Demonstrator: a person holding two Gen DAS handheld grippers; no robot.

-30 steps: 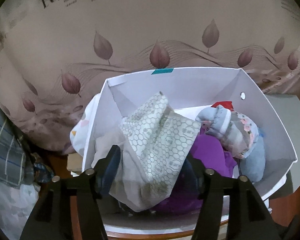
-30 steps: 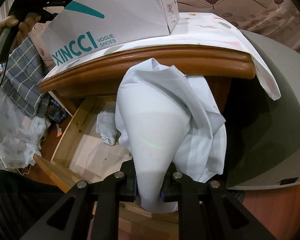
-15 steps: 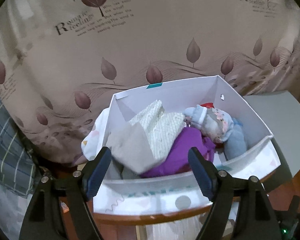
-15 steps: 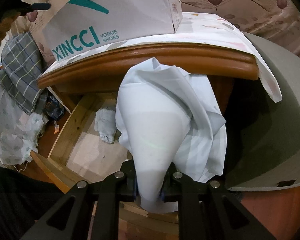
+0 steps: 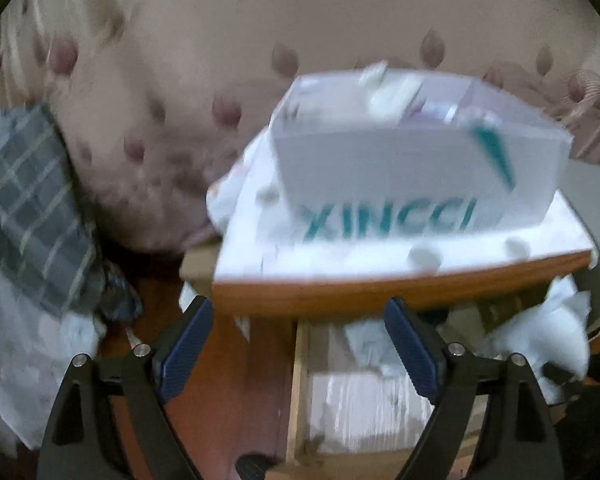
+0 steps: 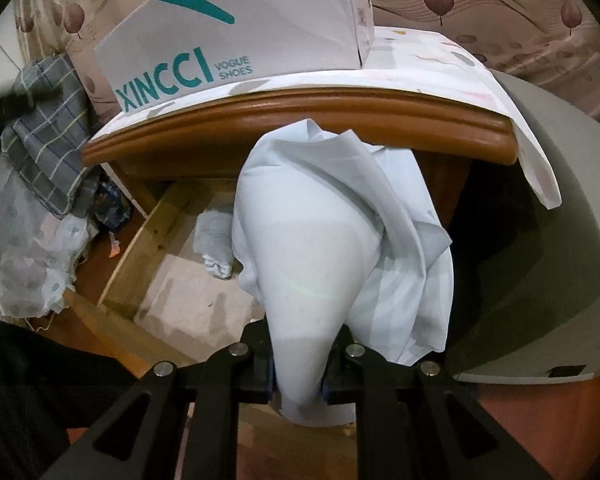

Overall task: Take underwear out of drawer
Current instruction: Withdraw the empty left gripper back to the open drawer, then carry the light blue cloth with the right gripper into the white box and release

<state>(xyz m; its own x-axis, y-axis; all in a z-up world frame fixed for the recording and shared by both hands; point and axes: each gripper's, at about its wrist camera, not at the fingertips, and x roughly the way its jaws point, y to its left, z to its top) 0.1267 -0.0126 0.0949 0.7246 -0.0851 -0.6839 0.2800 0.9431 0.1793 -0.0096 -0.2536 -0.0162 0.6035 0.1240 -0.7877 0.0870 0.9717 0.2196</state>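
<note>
My right gripper (image 6: 298, 376) is shut on pale blue underwear (image 6: 332, 248), which hangs bunched in front of the wooden cabinet top. Below it the open drawer (image 6: 148, 248) holds another pale garment (image 6: 216, 240) at its back. In the blurred left wrist view my left gripper (image 5: 300, 344) has nothing between its jaws, which are opening. It hangs in front of the cabinet edge, above the drawer (image 5: 300, 376) and the pale garment (image 5: 364, 344) in it. The held underwear (image 5: 548, 336) shows at the right there.
A white XINCCI shoe box (image 6: 236, 40) with clothes in it stands on the cloth-covered cabinet top (image 6: 300, 116). A plaid cloth (image 6: 48, 120) and patterned bedding lie at the left. A grey rounded appliance (image 6: 560, 240) is at the right. A leaf-patterned curtain hangs behind.
My left gripper let go of the patterned garment into the shoe box, opened wide, drew back and came down in front of the cabinet. The right gripper has kept still with the underwear.
</note>
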